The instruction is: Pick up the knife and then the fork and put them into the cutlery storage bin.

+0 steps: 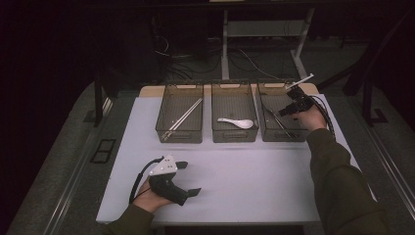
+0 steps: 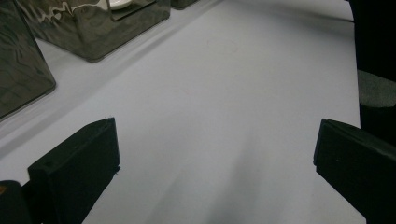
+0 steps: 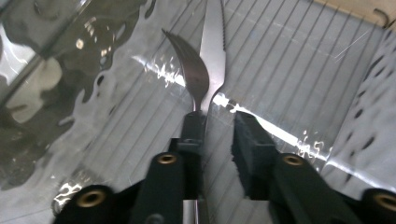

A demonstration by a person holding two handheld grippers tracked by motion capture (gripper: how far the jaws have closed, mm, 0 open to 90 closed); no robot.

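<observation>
Sorting cutlery into bins, and this looks like the drop-off step. In the high view the right gripper (image 1: 295,105) hangs over the right bin (image 1: 281,134), while the left gripper (image 1: 182,177) rests on the table (image 1: 244,181), jaws wide apart, nothing between them. The left gripper view just has bare table ahead of those spread jaws. The right gripper view adds the close-up: fork (image 3: 189,77) and knife (image 3: 214,42) lie in the bin just ahead of the jaws, which stand slightly apart, seemingly clear of both. Next move's probably lifting straight out without snagging anything.
</observation>
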